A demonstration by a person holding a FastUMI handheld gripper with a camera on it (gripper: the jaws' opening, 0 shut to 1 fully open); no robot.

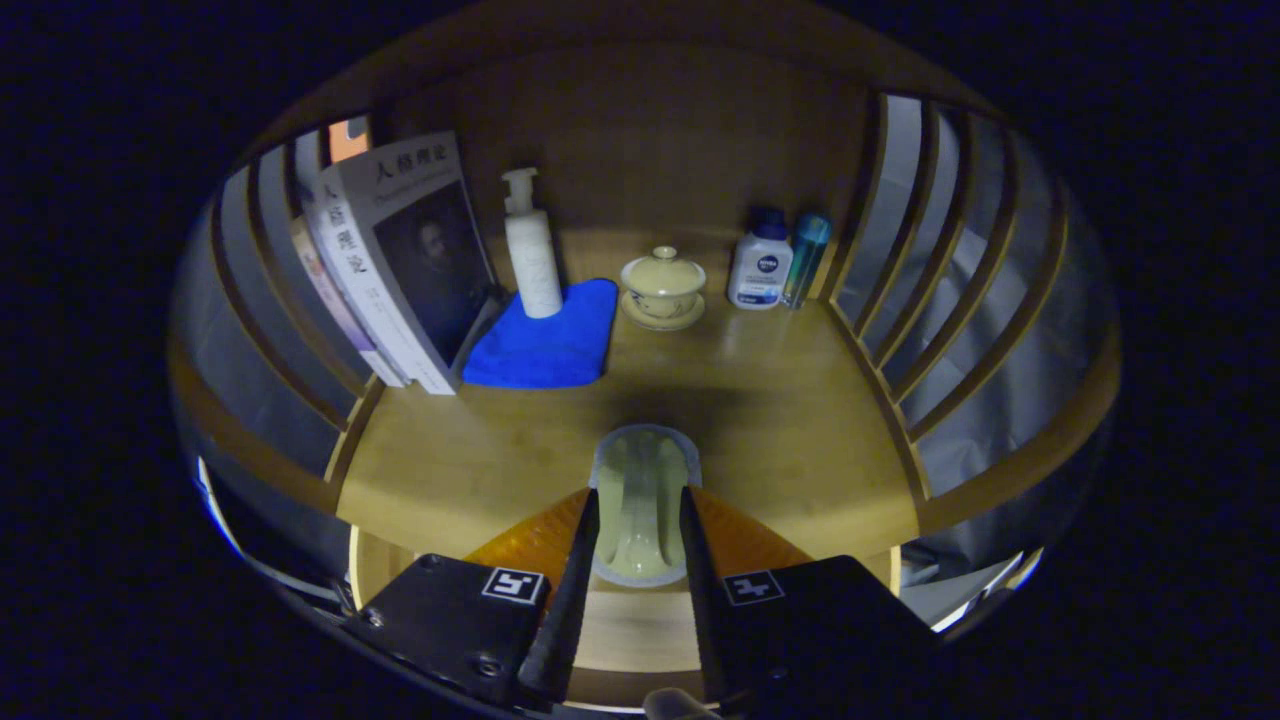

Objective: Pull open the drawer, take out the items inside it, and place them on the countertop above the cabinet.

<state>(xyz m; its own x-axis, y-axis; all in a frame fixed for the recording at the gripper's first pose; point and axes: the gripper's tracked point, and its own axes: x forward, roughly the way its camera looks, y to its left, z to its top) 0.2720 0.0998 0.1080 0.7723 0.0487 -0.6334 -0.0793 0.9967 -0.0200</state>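
Note:
My gripper (pixel 640 497) is shut on a pale, rounded plastic bottle (pixel 643 480), one finger pressing on each side of it. The bottle's far end reaches over the front edge of the wooden countertop (pixel 780 420), and I cannot tell whether it touches the wood. It throws a dark shadow onto the countertop just beyond it. Below the front edge, a lighter wooden surface (pixel 630 630) shows between the fingers; whether it is the drawer is unclear.
Along the back of the countertop stand leaning books (pixel 400 260), a white pump bottle (pixel 532 250) on a blue cloth (pixel 545 345), a lidded cup on a saucer (pixel 663 287), a white bottle with a blue cap (pixel 760 265) and a teal bottle (pixel 806 255). Slatted wooden rails (pixel 930 290) close both sides.

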